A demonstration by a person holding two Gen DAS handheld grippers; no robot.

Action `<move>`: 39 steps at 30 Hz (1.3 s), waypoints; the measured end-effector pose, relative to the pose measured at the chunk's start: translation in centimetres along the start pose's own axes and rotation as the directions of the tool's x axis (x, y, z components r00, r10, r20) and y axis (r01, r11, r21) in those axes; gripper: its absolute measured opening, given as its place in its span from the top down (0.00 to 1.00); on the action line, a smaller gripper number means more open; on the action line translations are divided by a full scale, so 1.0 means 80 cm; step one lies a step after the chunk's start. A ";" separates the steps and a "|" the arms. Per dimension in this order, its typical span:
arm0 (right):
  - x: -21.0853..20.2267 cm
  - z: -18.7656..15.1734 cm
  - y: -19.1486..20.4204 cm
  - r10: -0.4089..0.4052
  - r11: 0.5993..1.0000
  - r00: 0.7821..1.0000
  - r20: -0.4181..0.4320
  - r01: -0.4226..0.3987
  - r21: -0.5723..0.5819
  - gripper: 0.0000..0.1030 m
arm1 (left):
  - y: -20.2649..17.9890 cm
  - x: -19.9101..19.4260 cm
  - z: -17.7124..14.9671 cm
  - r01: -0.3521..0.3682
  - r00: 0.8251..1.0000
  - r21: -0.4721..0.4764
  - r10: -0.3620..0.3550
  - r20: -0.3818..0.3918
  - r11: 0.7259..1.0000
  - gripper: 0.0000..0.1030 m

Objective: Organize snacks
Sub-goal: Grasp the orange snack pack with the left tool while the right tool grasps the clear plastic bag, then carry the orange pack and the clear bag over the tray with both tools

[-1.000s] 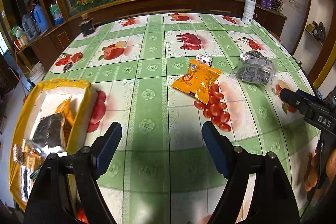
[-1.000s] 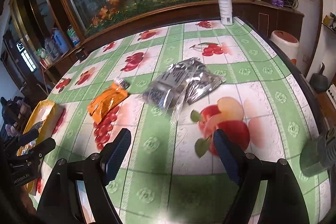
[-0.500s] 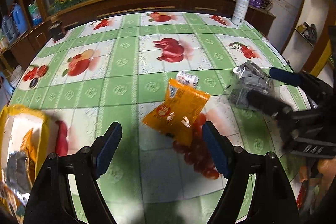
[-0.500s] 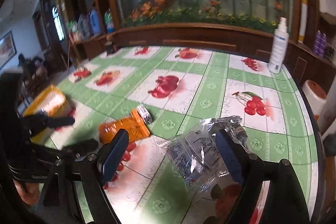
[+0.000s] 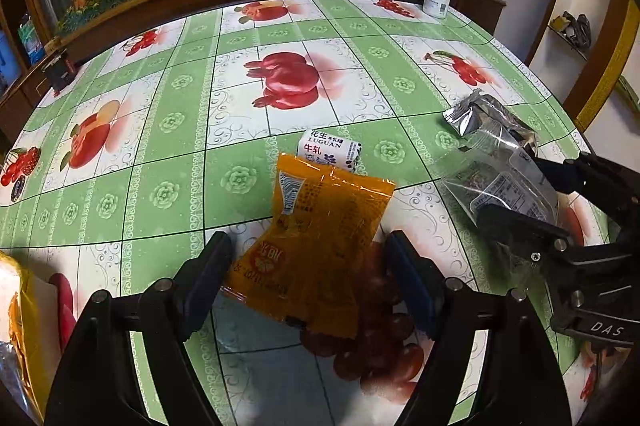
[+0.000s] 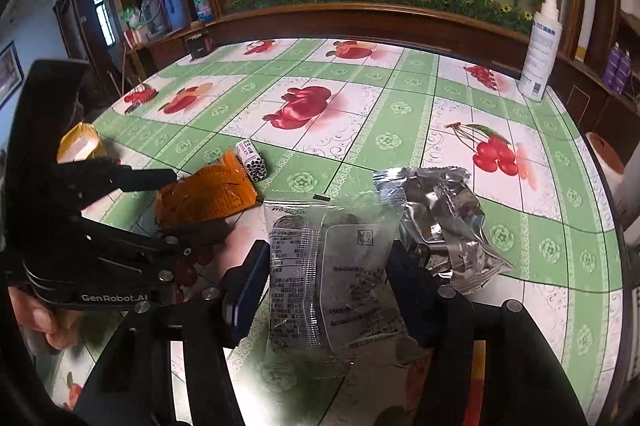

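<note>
On the table [image 5: 180,162], covered by a green fruit-print cloth, loose snack packets lie toward the right edge. Left tool [image 5: 308,278] stands wide around an orange packet [image 5: 320,238], fingers either side but not pressing, apparently lined up for a pick. Right tool [image 6: 324,286] is closing its jaws around a clear packet [image 6: 332,266] lying flat beside a silver packet [image 6: 436,218]. A small white candy [image 5: 330,150] sits just behind the orange packet. A yellow bag [image 6: 78,142] at the left edge likely collects them.
</note>
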State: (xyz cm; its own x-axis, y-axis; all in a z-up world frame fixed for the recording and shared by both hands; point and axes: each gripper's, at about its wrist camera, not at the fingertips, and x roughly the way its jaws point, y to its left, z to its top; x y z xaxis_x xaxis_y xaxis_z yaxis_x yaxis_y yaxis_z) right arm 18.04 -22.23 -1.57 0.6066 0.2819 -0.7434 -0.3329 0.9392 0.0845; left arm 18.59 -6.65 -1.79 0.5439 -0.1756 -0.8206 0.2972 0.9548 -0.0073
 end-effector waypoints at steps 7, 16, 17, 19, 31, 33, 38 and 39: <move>-0.009 -0.005 -0.005 0.039 0.996 0.999 -0.003 -0.038 0.082 0.46 | 0.002 -0.011 -0.004 0.019 1.000 0.003 -0.019 0.011 1.000 0.58; -0.033 -0.033 0.022 0.074 0.990 0.997 -0.003 -0.073 0.122 0.48 | 0.011 -0.055 -0.055 -0.026 1.000 -0.078 0.027 0.005 0.997 0.66; -0.037 -0.038 0.028 0.078 0.989 0.997 -0.003 -0.077 0.124 0.48 | 0.012 -0.062 -0.061 -0.047 0.999 -0.089 0.048 0.006 0.995 0.66; -0.043 -0.046 0.040 0.084 0.989 0.996 -0.002 -0.083 0.122 0.48 | 0.017 -0.081 -0.076 -0.079 0.996 -0.117 0.082 0.018 0.990 0.66; -0.094 -0.078 0.121 0.154 0.980 0.986 0.064 -0.161 0.119 0.49 | 0.055 -0.184 -0.137 -0.244 0.955 -0.247 0.277 0.106 0.938 0.66; -0.101 -0.080 0.137 0.163 0.979 0.984 0.074 -0.171 0.113 0.49 | 0.060 -0.196 -0.146 -0.255 0.949 -0.261 0.292 0.116 0.931 0.66; -0.118 -0.080 0.175 0.187 0.978 0.978 0.094 -0.195 0.075 0.49 | 0.074 -0.219 -0.166 -0.263 0.940 -0.298 0.313 0.134 0.917 0.66; -0.121 -0.080 0.183 0.191 0.978 0.977 0.097 -0.198 0.066 0.49 | 0.077 -0.223 -0.168 -0.265 0.938 -0.305 0.318 0.137 0.915 0.66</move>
State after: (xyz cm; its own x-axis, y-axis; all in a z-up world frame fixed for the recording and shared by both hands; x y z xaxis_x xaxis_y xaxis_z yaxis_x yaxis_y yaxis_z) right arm 2.70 -12.49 2.64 0.5994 0.4737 -0.6453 -0.3979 0.8758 0.2732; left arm 0.17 5.60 5.12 0.7120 0.1058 -0.6942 -0.1120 0.9930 0.0365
